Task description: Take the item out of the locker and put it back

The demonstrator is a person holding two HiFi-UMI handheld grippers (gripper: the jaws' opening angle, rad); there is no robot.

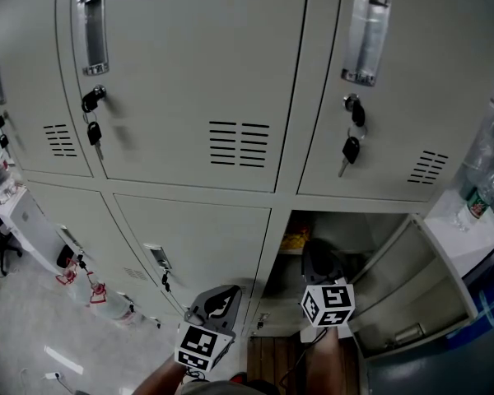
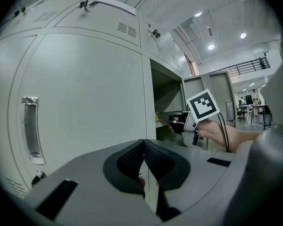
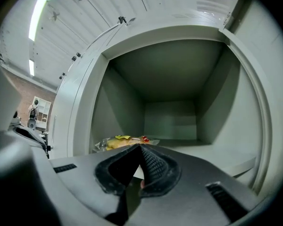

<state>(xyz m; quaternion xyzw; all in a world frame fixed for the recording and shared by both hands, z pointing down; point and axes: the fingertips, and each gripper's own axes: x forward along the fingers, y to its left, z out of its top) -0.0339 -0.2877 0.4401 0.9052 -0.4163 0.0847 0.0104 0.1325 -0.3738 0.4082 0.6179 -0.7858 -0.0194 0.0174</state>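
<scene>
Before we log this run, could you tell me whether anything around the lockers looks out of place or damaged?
Nothing stands out. Only the lower-right locker is open, its door swung right, and a yellow snack packet lies inside. Keys hang in the upper locks.

Your left gripper (image 1: 221, 301) low, jaws together; your right gripper (image 1: 319, 257) level and further forward, jaws likewise together.
</scene>
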